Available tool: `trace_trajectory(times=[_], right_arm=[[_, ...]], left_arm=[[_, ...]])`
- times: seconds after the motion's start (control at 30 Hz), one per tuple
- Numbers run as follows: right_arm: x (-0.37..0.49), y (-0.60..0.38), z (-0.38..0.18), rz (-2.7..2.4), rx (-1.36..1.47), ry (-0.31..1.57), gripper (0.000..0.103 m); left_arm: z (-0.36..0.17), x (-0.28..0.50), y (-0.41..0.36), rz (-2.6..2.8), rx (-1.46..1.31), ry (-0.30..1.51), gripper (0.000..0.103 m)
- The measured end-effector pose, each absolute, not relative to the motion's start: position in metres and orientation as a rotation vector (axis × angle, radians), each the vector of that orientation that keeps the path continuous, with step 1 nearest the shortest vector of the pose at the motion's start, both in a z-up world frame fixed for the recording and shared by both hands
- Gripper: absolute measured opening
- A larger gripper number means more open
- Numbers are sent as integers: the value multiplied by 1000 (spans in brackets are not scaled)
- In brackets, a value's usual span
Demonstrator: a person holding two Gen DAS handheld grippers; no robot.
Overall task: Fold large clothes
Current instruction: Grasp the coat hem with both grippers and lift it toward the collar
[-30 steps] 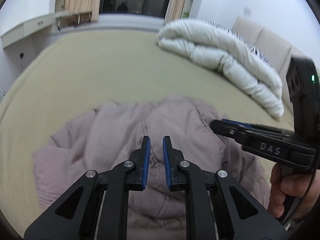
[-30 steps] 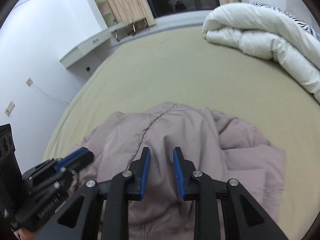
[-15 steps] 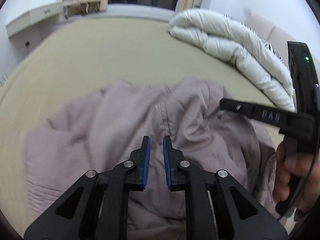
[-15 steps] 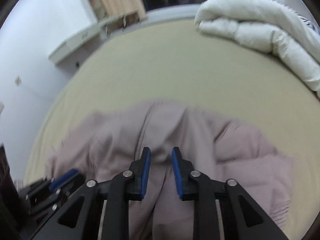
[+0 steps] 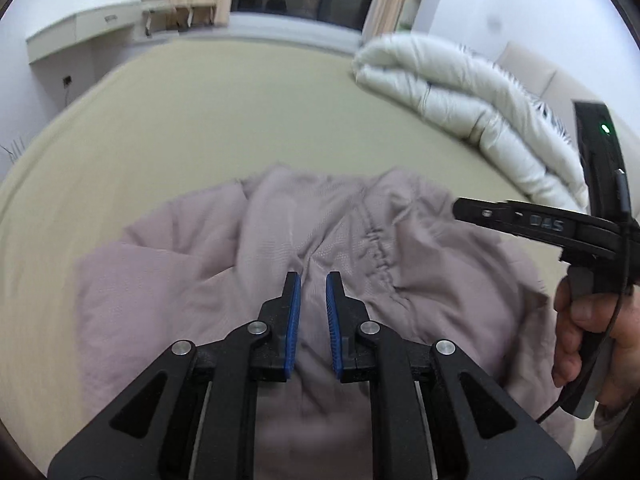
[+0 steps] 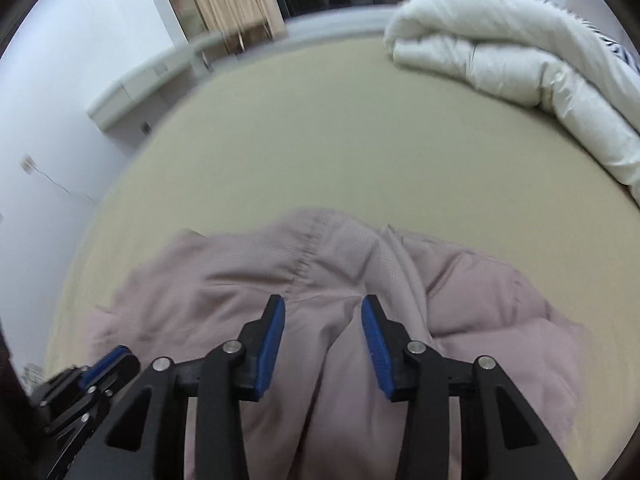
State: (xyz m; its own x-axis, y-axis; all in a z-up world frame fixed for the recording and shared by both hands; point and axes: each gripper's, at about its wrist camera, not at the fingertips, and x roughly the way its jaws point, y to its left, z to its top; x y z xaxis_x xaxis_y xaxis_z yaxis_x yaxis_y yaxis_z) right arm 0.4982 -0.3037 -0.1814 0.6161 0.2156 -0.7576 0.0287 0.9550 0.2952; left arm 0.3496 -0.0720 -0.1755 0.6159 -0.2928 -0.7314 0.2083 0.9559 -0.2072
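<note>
My left gripper (image 5: 313, 280) has its fingers narrowly parted, my right gripper (image 6: 323, 306) wide apart, both empty over the garment (image 5: 248, 264) on the bed (image 5: 200, 128), the duvet (image 5: 472, 96) well beyond.

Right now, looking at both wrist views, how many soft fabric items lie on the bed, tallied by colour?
Mauve-pink: 1, the crumpled garment lying under the left claw and right claw
White: 1, the rolled duvet at the far side of the bed
Total: 2
</note>
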Motion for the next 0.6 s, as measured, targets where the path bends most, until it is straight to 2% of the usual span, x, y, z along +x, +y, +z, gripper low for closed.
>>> trace_trajectory(times=[0.13,0.27,0.3,0.4,0.5,0.53,0.6], right_arm=[[433,-277,-152,159,253,838,45],[419,-235,-191,154,90,946,46],[425,-230,-213,154,64,1014,50],[428,-229,-227,142,45,1005,53],[408,-243,-190,116,174,982,55],[393,-251,-173,130,216,936,60],[352,-267,-143,167,265,831,97]], left_arm=[[-164,299,-70,-278,-57,805,12],[-207,304,-76,-259,-33,939,12],[-206,303,-77,-254,-26,935,12],[-173,285,-71,-264,-71,901,12],[-136,239,-39,-265,-90,839,12],[-129,225,-31,-260,-81,837,12],[-119,190,-8,-240,-77,849,12]])
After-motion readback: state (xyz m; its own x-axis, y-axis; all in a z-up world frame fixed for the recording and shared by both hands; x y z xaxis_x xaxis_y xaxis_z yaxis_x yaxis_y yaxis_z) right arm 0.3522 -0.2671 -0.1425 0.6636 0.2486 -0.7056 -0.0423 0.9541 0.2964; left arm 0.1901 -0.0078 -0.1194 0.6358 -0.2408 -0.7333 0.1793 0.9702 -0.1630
